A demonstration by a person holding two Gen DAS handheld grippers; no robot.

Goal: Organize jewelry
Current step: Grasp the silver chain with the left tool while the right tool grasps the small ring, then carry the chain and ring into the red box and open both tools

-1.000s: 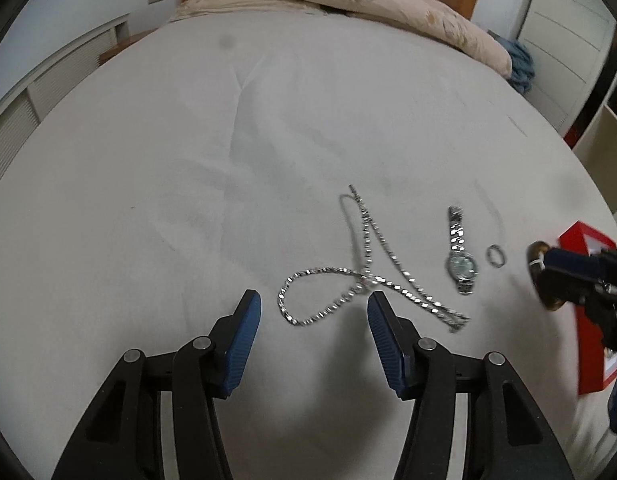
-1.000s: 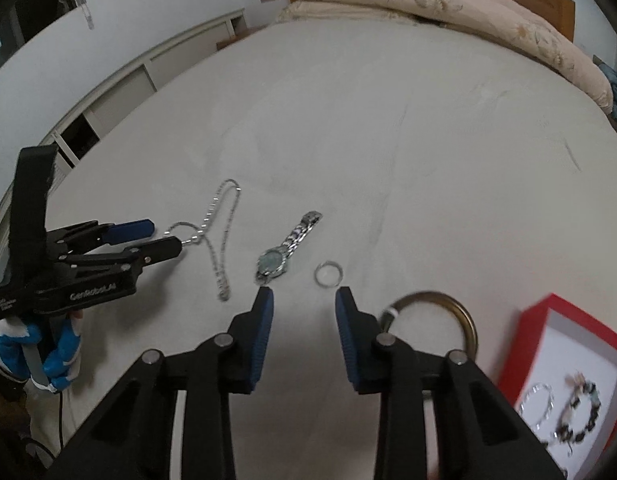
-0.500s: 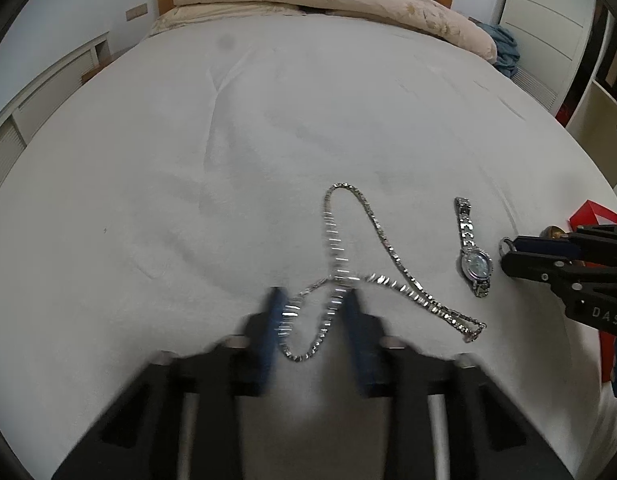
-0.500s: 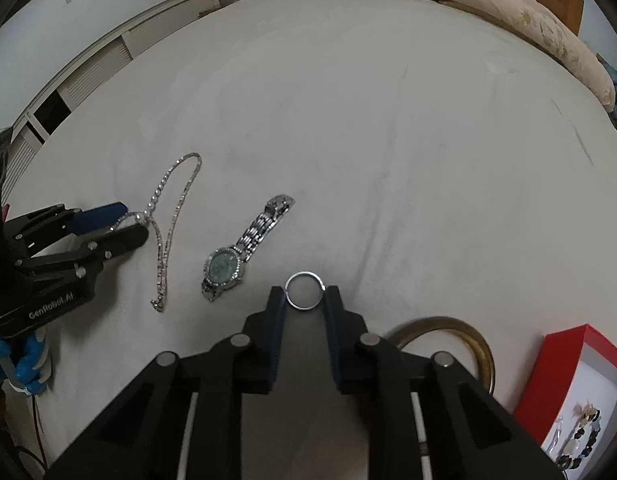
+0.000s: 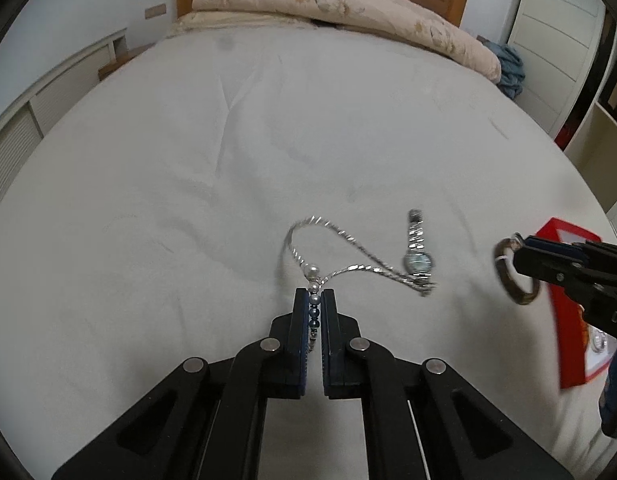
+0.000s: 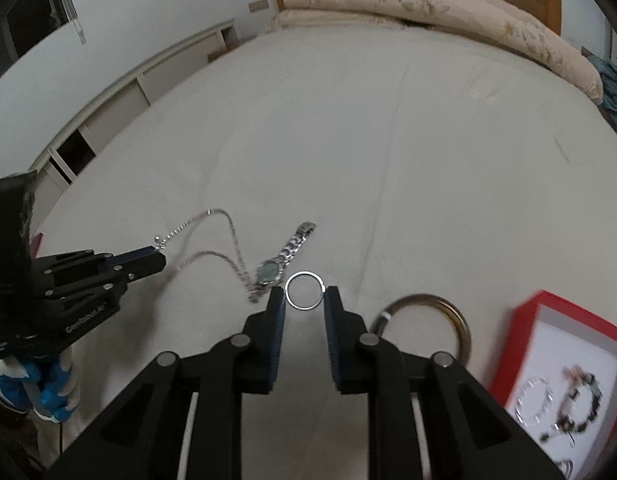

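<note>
My left gripper point(image 5: 315, 292) is shut on the beaded end of a silver chain necklace point(image 5: 350, 246); its pearl and dark beads sit between the pads and the chain trails over the white bed point(image 5: 268, 140). My right gripper point(image 6: 304, 294) is shut on a small silver ring point(image 6: 304, 291), held just above the sheet. A silver watch point(image 6: 282, 258) lies beside the chain, also in the left wrist view point(image 5: 416, 252). A brown bangle point(image 6: 428, 322) lies right of the right gripper. The red box point(image 6: 564, 364) holds bracelets.
A folded floral duvet point(image 5: 328, 4) lies along the wooden headboard. A blue cloth point(image 5: 510, 68) sits at the far right corner. Low white cabinets point(image 6: 120, 112) run along the left side of the bed.
My left gripper closed on the necklace's beaded end and lifted it, dragging the chain. My right gripper moved forward and closed on the small ring.
</note>
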